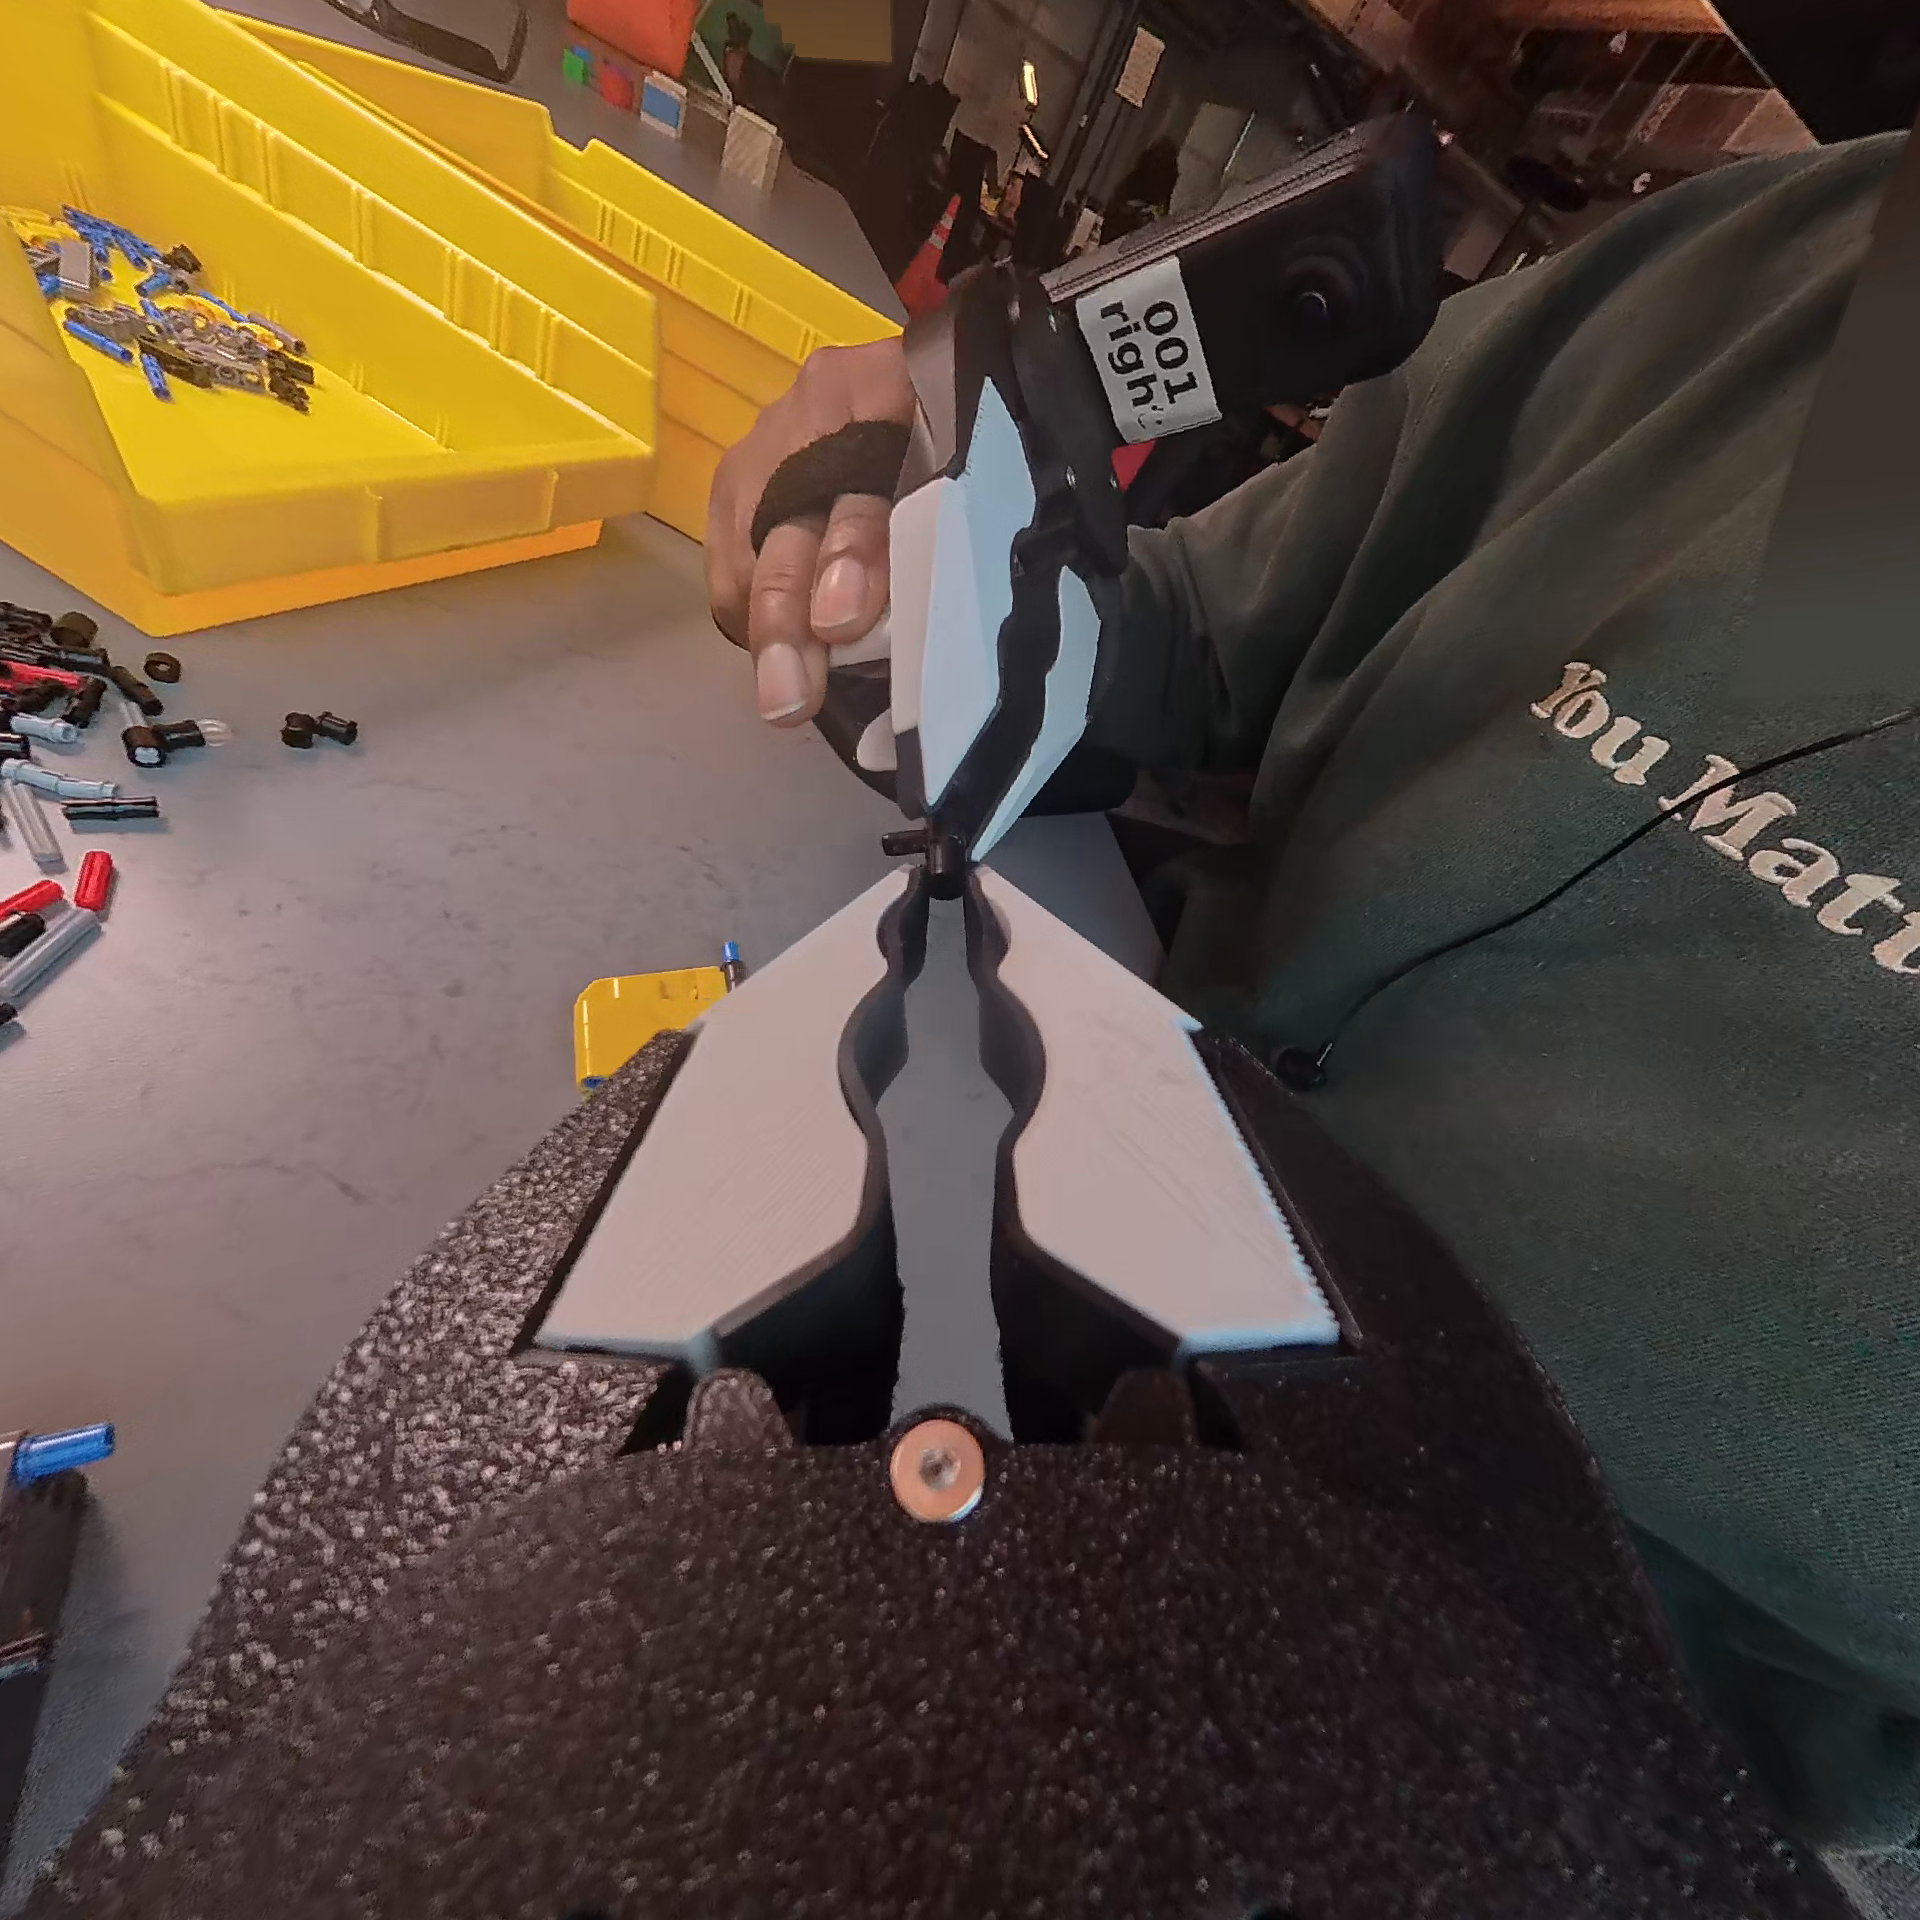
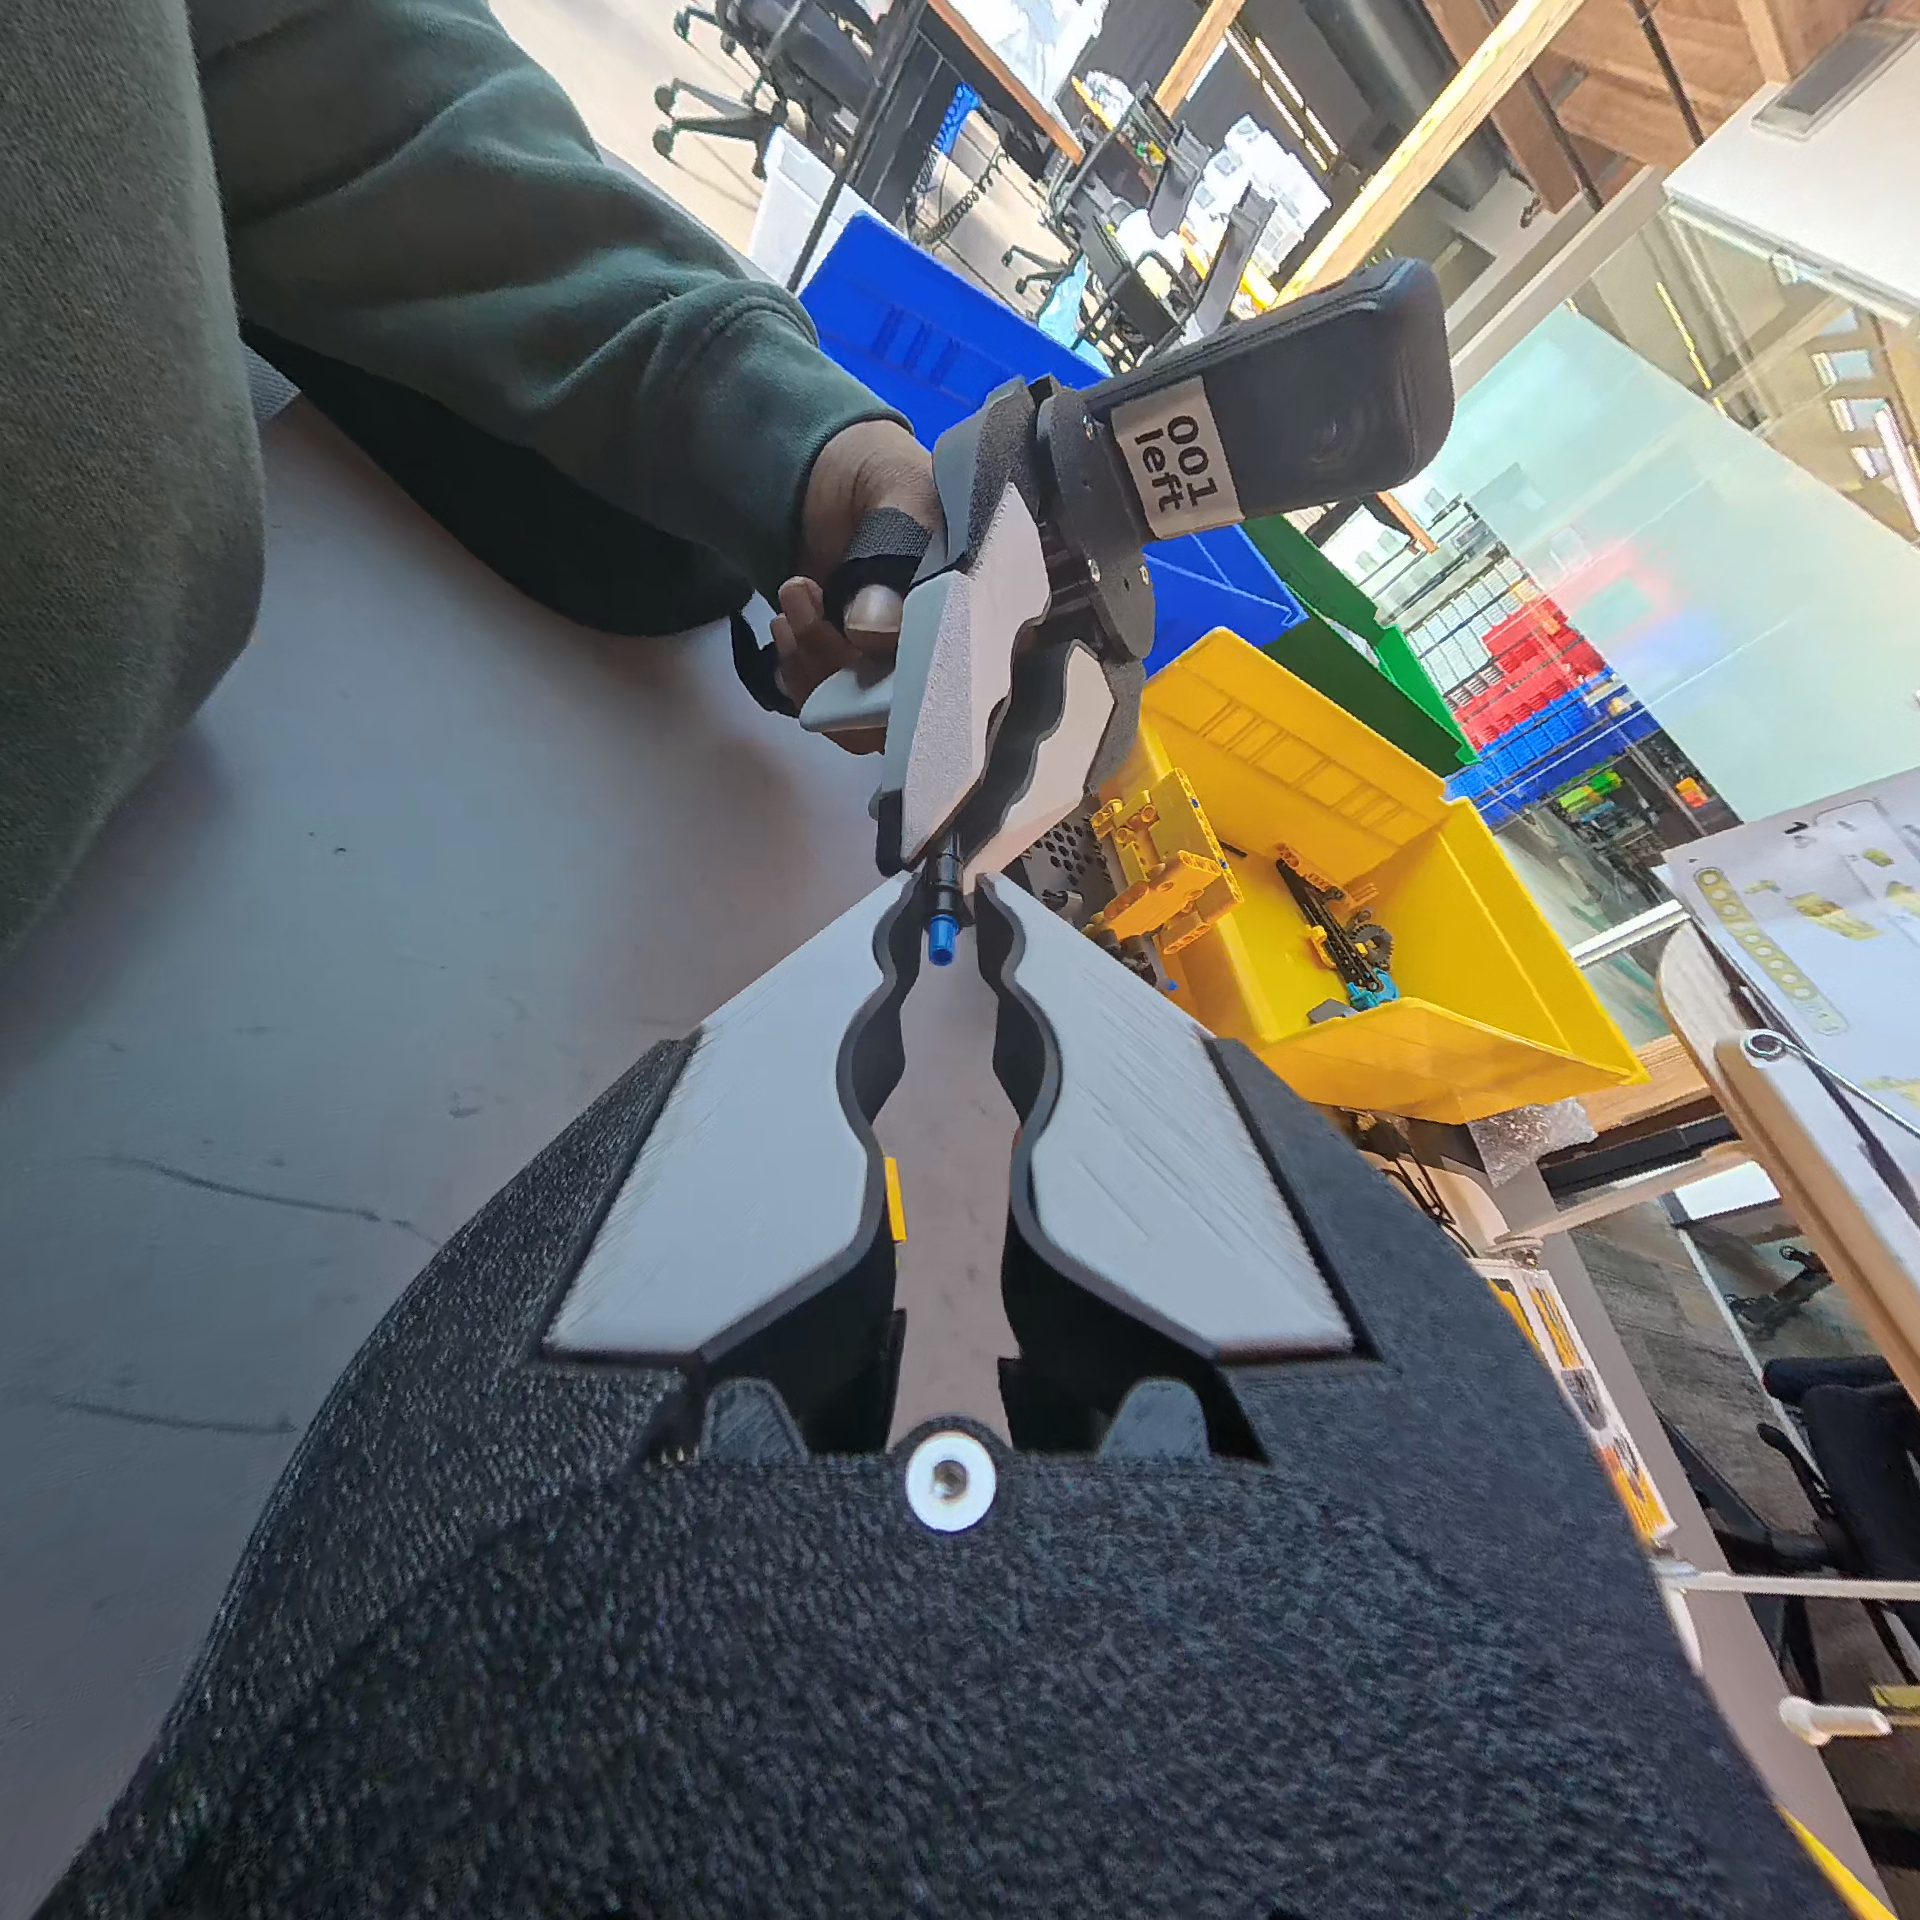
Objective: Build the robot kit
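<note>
You get two wide-angle pictures with strong bending toward the edges: the yellow bins (image 1: 343,343) fan out in the left wrist view, and the ceiling beams (image 2: 1444,114) lean steeply in the right wrist view. In the left wrist view your light is dim and warm far back, cooler on the grey table (image 1: 436,894), with soft shadows under the small parts (image 1: 94,727). The sweatshirt (image 1: 1621,727) falls dark toward the right. The right wrist view is brighter: daylight glares through the glass wall (image 2: 1704,582) and washes out the paper sheet (image 2: 1808,914). Its lower edge shows slight blur on the table (image 2: 343,935). Near fingertips stay sharp in both.
</note>
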A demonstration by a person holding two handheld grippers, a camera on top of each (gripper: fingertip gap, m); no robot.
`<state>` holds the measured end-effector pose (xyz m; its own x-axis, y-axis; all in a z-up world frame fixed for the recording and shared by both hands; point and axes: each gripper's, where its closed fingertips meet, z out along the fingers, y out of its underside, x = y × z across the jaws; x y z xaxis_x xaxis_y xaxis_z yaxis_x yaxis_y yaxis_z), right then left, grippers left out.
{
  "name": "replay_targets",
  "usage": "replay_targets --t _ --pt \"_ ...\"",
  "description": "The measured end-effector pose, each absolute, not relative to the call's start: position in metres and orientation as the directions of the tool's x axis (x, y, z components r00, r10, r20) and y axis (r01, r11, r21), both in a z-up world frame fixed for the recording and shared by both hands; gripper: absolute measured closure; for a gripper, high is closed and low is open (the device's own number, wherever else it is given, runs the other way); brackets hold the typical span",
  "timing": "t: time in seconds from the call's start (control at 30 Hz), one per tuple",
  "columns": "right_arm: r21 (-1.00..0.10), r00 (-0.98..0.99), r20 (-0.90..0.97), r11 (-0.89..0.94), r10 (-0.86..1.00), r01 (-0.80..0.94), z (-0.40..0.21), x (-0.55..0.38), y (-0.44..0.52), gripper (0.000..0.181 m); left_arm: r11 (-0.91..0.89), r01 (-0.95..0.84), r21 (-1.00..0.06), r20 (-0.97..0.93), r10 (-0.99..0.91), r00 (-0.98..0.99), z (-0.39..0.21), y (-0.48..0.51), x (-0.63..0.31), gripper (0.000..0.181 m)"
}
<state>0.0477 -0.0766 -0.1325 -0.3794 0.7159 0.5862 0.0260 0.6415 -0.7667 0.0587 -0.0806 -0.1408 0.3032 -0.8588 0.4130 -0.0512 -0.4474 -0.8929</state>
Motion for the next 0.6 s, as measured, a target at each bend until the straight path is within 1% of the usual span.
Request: replay_targets --t 0.3,0.37,0.47,0.5,0.6 --pt "-0.775 -0.440 0.554 0.630 0.707 0.038 -0.1391 0.0510 -0.0851 0.175 -0.472 -0.080 -0.878 0.438 -0.860 0.260 -0.1454 -0.0885 0.0641 0.175" --pt "-0.783 -0.437 0.547 0.621 0.714 0.035 -0.1369 0.0509 -0.0841 0.175 -0.472 -0.064 -0.879 0.443 -0.860 0.255 -0.1429 -0.0881 0.0639 0.175" --pt "-0.788 -0.434 0.540 0.615 0.721 0.042 -0.1370 0.0508 -0.0817 0.175 -0.485 -0.029 -0.874 0.465 -0.851 0.244 -0.1382 -0.0870 0.0630 0.166" --pt "-0.797 -0.440 0.529 0.602 0.726 0.036 -0.1356 0.0514 -0.0832 0.175 -0.491 -0.021 -0.871 0.472 -0.847 0.247 -0.1384 -0.0859 0.0632 0.173" --pt "-0.803 -0.434 0.523 0.595 0.734 0.038 -0.1332 0.0517 -0.0813 0.176 -0.516 0.017 -0.857 0.505 -0.831 0.233 -0.1354 -0.0836 0.0634 0.175"
